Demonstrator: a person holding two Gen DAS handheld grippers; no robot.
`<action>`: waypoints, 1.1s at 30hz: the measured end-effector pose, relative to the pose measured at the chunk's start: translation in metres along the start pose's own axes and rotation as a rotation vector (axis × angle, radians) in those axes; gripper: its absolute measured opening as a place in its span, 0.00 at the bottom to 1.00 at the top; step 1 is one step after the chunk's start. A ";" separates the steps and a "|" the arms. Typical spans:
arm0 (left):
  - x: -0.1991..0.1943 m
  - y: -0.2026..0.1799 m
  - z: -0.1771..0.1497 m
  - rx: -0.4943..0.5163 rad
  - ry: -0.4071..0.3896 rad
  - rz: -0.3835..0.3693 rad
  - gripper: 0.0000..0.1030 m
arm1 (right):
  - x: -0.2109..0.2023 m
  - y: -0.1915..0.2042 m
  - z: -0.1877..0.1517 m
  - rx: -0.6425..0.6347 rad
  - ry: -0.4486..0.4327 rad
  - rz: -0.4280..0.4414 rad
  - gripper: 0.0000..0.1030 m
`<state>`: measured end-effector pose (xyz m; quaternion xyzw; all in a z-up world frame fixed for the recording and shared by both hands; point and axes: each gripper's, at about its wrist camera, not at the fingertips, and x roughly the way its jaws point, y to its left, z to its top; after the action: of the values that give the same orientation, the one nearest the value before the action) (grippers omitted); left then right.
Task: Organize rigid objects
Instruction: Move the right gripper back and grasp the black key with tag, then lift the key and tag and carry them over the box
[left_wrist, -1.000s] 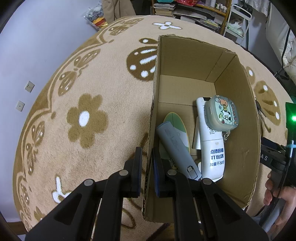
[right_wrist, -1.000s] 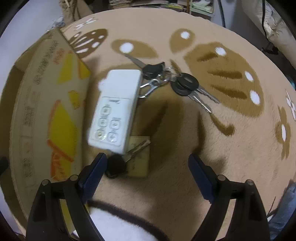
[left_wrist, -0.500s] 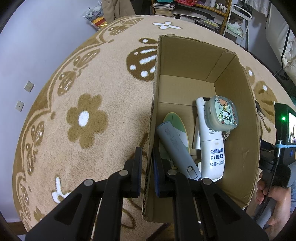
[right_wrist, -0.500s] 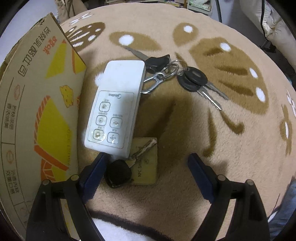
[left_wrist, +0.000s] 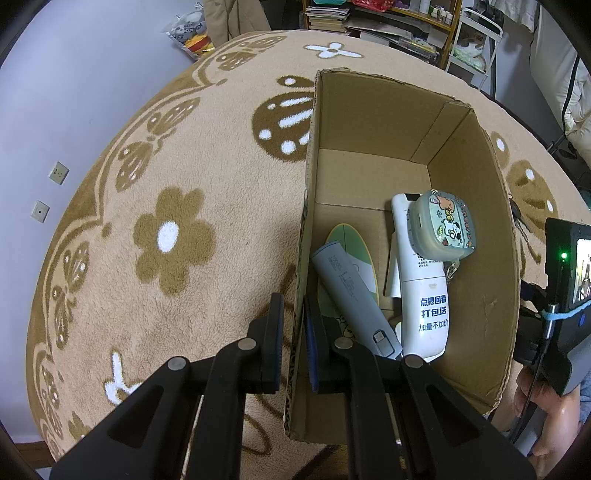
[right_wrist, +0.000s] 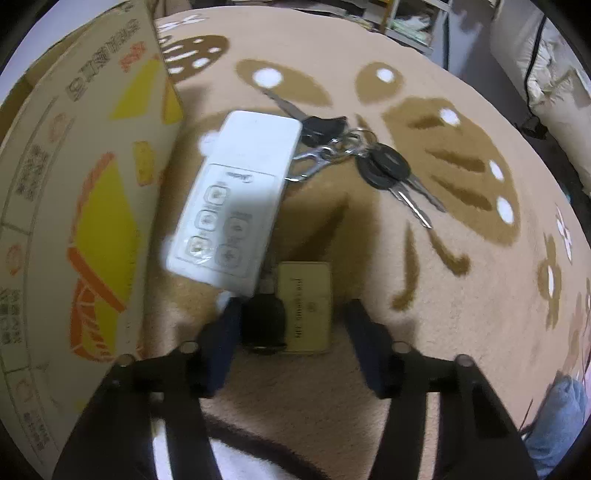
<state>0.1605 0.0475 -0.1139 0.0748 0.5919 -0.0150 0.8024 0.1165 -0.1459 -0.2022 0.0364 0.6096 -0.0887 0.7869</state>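
The left gripper (left_wrist: 293, 325) is clamped on the near wall of the cardboard box (left_wrist: 476, 206), apparently to steady it on the rug. Beside the box, the right gripper (right_wrist: 288, 339) is closing around the black key fob (right_wrist: 263, 325) and tan card (right_wrist: 308, 306), pads not yet pressing, the white remote (right_wrist: 236, 199) just beyond.

One box (left_wrist: 476, 258), two remotes (right_wrist: 236, 199), two key bunches (right_wrist: 369, 158)

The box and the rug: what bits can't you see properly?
- Left wrist view: the box floor near the camera, hidden by the left claw.
- Right wrist view: tan card lettering, blurred.
- Right wrist view: black key fob, partly under the white remote.
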 end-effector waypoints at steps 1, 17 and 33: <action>0.000 0.000 0.000 -0.001 0.000 0.000 0.11 | 0.001 0.005 0.002 -0.004 -0.001 -0.007 0.48; -0.001 0.002 -0.001 0.000 0.002 0.000 0.11 | -0.010 -0.044 0.018 0.050 -0.011 0.080 0.43; -0.001 0.002 -0.001 -0.005 0.001 -0.002 0.11 | -0.078 -0.065 0.026 0.124 -0.197 0.234 0.43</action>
<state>0.1596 0.0492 -0.1126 0.0725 0.5926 -0.0143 0.8021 0.1106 -0.2070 -0.1167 0.1469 0.5143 -0.0370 0.8441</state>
